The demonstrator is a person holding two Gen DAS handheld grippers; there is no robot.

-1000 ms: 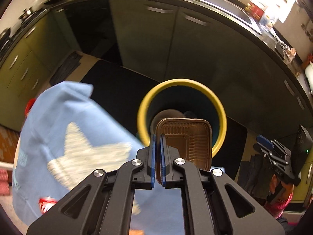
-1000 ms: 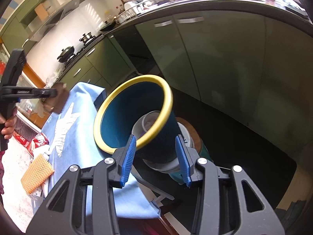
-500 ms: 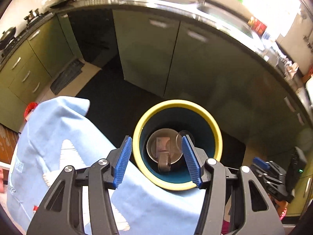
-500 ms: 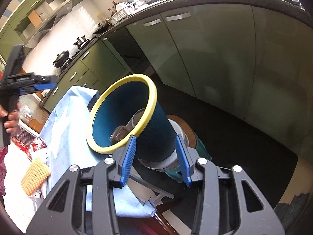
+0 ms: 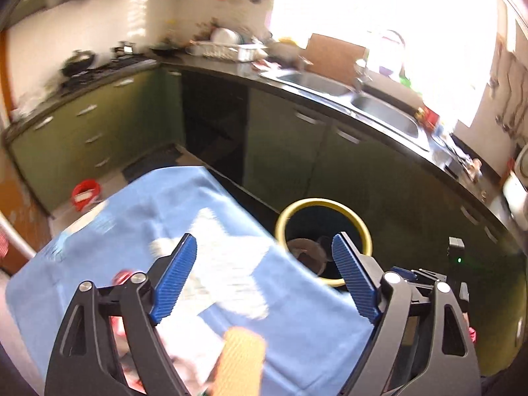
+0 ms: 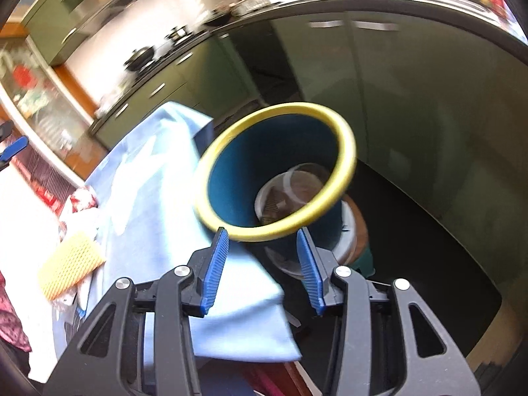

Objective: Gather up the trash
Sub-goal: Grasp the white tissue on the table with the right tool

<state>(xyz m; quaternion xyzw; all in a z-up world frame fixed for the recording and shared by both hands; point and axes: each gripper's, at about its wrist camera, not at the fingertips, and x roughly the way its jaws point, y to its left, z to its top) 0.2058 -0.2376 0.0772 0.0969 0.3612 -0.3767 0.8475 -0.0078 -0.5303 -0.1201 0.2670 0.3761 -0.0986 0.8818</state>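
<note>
A dark teal bin with a yellow rim (image 5: 323, 202) (image 6: 343, 138) stands beside the table. A clear lid and a brown tray (image 6: 290, 194) lie in its bottom. My right gripper (image 6: 262, 264) is shut on the bin's lower wall, one blue pad on each side. My left gripper (image 5: 264, 274) is wide open and empty, above the blue cloth (image 5: 165, 204) that covers the table, left of the bin. A yellow mesh sponge (image 5: 239, 359) (image 6: 69, 264) lies on the table with red-and-white wrappers (image 6: 81, 199) near it.
Green kitchen cabinets (image 5: 290, 151) and a dark counter with a steel sink (image 5: 379, 109) curve behind the bin. A red bowl (image 5: 84, 193) sits on the floor at the left. The floor under the bin is dark.
My left gripper opened and let the brown tray drop into the bin, then pulled back and up over the cloth. The right gripper keeps hold of the bin, which is tilted.
</note>
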